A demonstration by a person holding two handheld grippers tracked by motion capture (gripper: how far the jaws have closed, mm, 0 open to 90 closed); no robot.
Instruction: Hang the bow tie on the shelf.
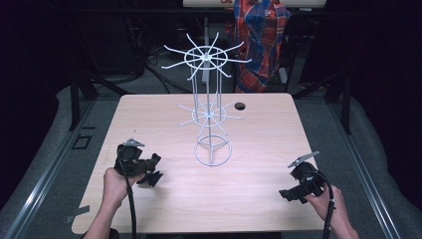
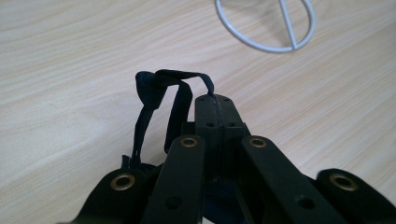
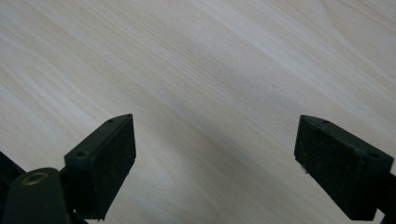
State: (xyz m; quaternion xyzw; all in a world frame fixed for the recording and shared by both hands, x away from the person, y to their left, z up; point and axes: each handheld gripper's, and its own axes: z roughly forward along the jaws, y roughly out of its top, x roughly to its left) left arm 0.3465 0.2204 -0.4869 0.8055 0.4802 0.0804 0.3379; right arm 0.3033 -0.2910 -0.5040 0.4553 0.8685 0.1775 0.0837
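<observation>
A white wire rack (image 1: 209,107) with two rings of hooks stands upright at the middle of the wooden table (image 1: 259,139); its round base ring (image 2: 266,28) lies beyond my left gripper. My left gripper (image 2: 215,100) is shut on a thin dark fabric strap (image 2: 156,86), which loops up to the left of the jaws and runs back underneath them. That left gripper (image 1: 153,172) sits low over the table's near left. My right gripper (image 3: 215,156) stands wide open over bare wood, with nothing between its pads (image 3: 109,161). In the high view the right gripper (image 1: 288,193) is at the near right.
A round cable hole (image 1: 240,106) sits in the table behind the rack. A plaid cloth (image 1: 259,40) hangs behind the table's far edge. Cables trail from both grippers toward the near edge. Bare wood stretches between the two grippers.
</observation>
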